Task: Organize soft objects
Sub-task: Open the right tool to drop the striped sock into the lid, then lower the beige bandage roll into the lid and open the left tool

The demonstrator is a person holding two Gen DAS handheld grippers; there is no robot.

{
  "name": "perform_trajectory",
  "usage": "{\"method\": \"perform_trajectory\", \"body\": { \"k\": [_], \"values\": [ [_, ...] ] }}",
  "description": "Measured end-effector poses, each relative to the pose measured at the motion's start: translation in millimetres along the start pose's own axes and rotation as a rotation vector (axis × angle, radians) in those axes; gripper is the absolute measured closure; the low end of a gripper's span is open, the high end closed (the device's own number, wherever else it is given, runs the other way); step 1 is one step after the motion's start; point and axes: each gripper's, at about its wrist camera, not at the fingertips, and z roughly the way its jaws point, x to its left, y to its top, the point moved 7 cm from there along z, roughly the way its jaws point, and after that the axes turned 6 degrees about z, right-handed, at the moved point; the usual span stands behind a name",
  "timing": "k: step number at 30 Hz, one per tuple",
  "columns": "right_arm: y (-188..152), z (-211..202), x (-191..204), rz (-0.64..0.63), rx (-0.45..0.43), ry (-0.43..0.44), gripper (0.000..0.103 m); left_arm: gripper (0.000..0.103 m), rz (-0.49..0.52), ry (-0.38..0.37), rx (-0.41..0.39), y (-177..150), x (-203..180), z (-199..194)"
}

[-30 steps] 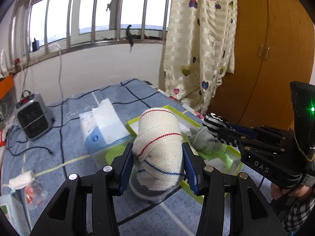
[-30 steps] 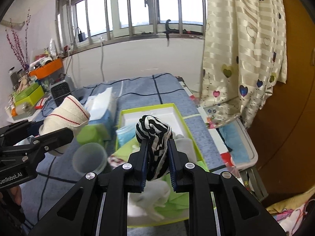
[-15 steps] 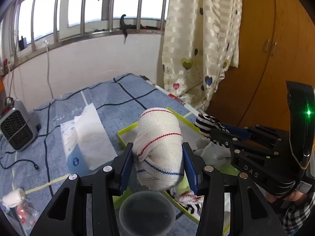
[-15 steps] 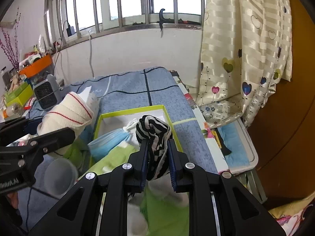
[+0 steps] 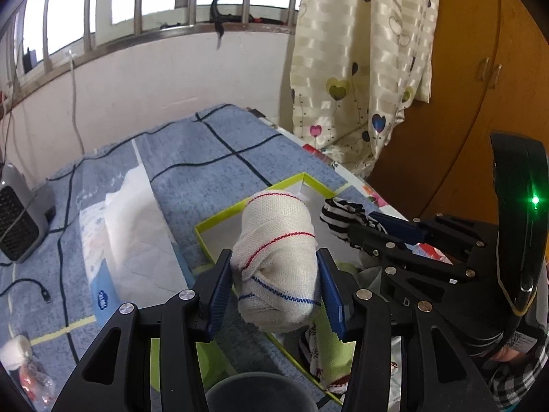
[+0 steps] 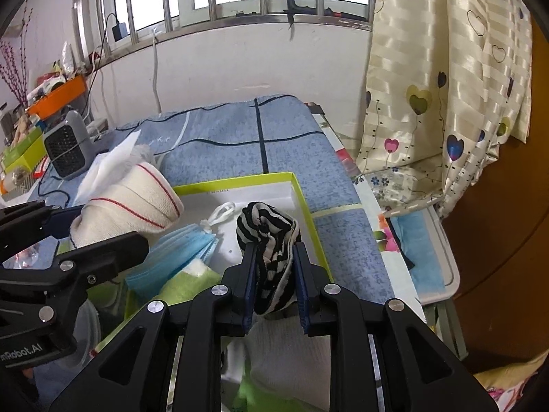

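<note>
My left gripper [image 5: 274, 288] is shut on a rolled white sock with red and blue lines [image 5: 276, 257], held above the near left corner of a green-rimmed white box [image 5: 219, 221]. The sock also shows in the right wrist view [image 6: 133, 202]. My right gripper [image 6: 272, 271] is shut on a black-and-white striped sock [image 6: 271, 240], held over the box [image 6: 302, 199]. In the box lie a blue face mask [image 6: 178, 254], green cloth [image 6: 185, 285] and a white sock [image 6: 291, 353].
A tissue pack [image 5: 130, 240] lies left of the box on the blue checked table cover [image 5: 212, 158]. A small grey heater [image 6: 67, 144] stands at the far left with cables. A plastic cup [image 5: 260, 393] sits below my left gripper. Curtain [image 6: 446, 86] and wooden wardrobe stand right.
Both grippers have moved forward over the table with their socks still held. The box and tissue pack now sit lower and nearer in both views.
</note>
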Motion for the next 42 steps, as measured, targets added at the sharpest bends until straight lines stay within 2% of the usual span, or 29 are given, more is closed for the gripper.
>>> {"method": "perform_trajectory", "body": {
  "k": [7,11,17,21,26,30,38,42],
  "values": [
    [1,4,-1,0.002,0.010,-0.001,0.078,0.056,0.001,-0.006,0.001,1,-1,6],
    [1,5,-2,0.002,0.011,-0.013,0.059,0.056,-0.009,-0.003,0.009,1,1,8],
    [0,4,-2,0.005,0.010,-0.018,0.057,0.055,-0.011,-0.003,0.011,-1,2,6],
    [-1,3,0,0.002,0.012,-0.018,0.048,0.053,-0.012,-0.004,0.005,-2,1,3],
    [-1,-1,2,-0.002,0.005,-0.026,0.047,0.051,-0.005,0.001,-0.006,-3,0,-3],
    [-2,-8,4,0.006,-0.012,-0.025,0.041,0.050,-0.013,0.003,-0.025,-3,1,-14],
    [-5,-26,9,0.030,-0.036,-0.028,0.040,0.047,-0.007,0.015,-0.056,-9,0,-37],
    [-7,-37,12,0.047,-0.050,-0.023,0.034,0.046,-0.013,0.018,-0.067,-13,2,-50]
  ]
}}
